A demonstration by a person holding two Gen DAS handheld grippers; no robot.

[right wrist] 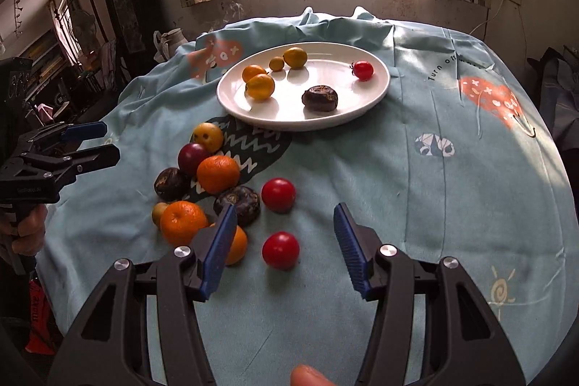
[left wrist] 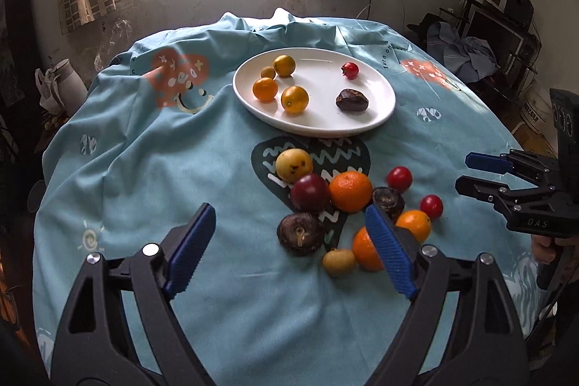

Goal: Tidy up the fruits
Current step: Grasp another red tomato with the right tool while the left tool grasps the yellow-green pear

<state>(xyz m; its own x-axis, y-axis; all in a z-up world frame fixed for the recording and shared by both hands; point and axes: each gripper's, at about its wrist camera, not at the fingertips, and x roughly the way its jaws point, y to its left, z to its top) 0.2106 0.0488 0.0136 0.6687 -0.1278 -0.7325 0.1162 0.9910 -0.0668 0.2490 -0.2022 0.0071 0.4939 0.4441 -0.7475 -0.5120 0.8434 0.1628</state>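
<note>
A white plate (left wrist: 380,89) (right wrist: 376,85) at the table's middle holds several small yellow-orange fruits, a red cherry tomato (left wrist: 350,70) and a dark brown fruit (left wrist: 351,100). In front of it a loose cluster lies on the cloth: a yellow fruit (left wrist: 294,164), a dark red plum (left wrist: 309,192), oranges (left wrist: 350,190), dark brown fruits (left wrist: 300,234) and two red tomatoes (right wrist: 280,250) (right wrist: 278,195). My left gripper (left wrist: 289,223) is open and empty, above the cluster's near edge. My right gripper (right wrist: 284,223) is open and empty, its jaws on either side of the nearer tomato.
A light blue patterned cloth (left wrist: 144,169) covers the round table and is wrinkled at the back. A window and a wall stand behind. Clutter sits past the table's right edge (left wrist: 488,35), and a white jug (left wrist: 68,78) past its left.
</note>
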